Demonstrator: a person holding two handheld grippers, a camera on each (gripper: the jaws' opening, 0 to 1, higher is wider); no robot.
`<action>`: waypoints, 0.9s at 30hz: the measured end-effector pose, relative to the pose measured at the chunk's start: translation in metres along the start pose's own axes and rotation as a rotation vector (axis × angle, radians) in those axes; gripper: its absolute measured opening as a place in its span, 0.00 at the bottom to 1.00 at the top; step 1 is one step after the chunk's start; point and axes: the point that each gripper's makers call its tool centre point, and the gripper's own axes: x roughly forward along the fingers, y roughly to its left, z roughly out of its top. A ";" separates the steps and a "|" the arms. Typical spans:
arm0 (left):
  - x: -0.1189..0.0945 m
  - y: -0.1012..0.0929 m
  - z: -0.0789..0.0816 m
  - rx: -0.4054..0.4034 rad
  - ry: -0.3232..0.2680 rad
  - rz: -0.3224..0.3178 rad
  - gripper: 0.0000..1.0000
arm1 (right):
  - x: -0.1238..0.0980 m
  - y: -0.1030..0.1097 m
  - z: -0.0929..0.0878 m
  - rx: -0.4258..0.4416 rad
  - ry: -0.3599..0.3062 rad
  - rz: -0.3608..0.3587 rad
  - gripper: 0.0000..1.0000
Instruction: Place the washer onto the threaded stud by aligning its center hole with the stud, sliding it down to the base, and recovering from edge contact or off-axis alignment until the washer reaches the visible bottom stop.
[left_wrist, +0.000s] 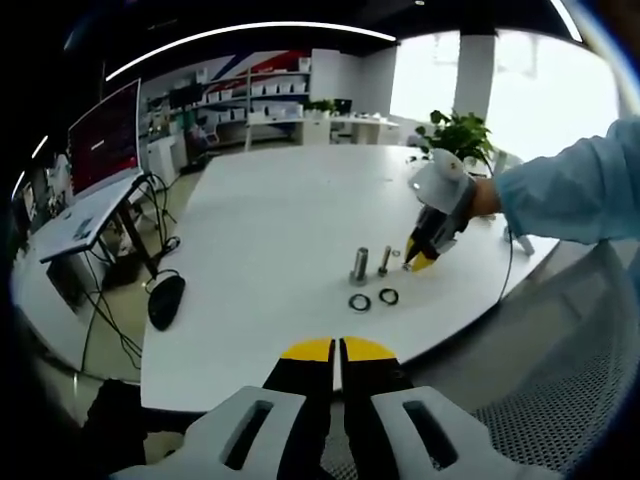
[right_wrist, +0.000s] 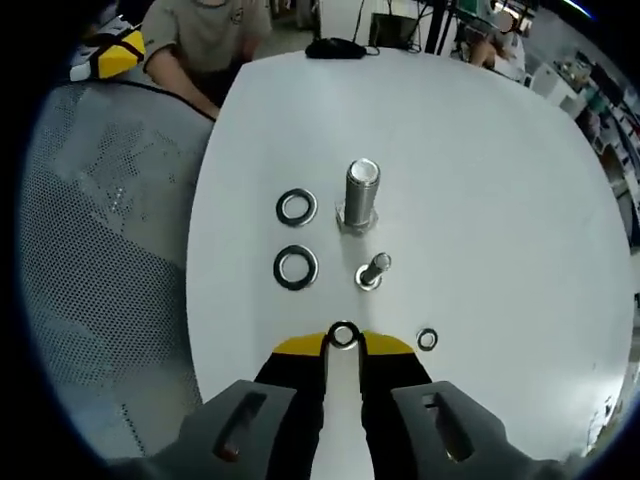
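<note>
The right gripper is clamped on a small washer, probably to carry it to the small stud just beyond. The left gripper waits closed at the near table edge.

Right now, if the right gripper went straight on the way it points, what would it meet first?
Probably the small stud, just beyond the washer held in the right gripper; the larger stud stands behind it. Depth is unclear.

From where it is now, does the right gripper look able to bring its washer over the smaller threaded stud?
Probably yes. The right gripper, shut on a small metal washer, sits just short of the smaller threaded stud, with bare white table between them.
</note>
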 end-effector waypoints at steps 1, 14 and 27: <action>0.000 0.000 0.000 0.000 0.001 0.000 0.00 | -0.001 -0.001 0.001 -0.001 -0.002 0.000 0.13; 0.000 -0.001 -0.005 0.003 0.029 -0.002 0.00 | -0.019 -0.017 0.015 0.030 -0.041 -0.041 0.13; 0.000 -0.001 -0.003 0.004 0.020 -0.003 0.00 | -0.033 -0.013 0.036 -0.002 -0.123 -0.082 0.13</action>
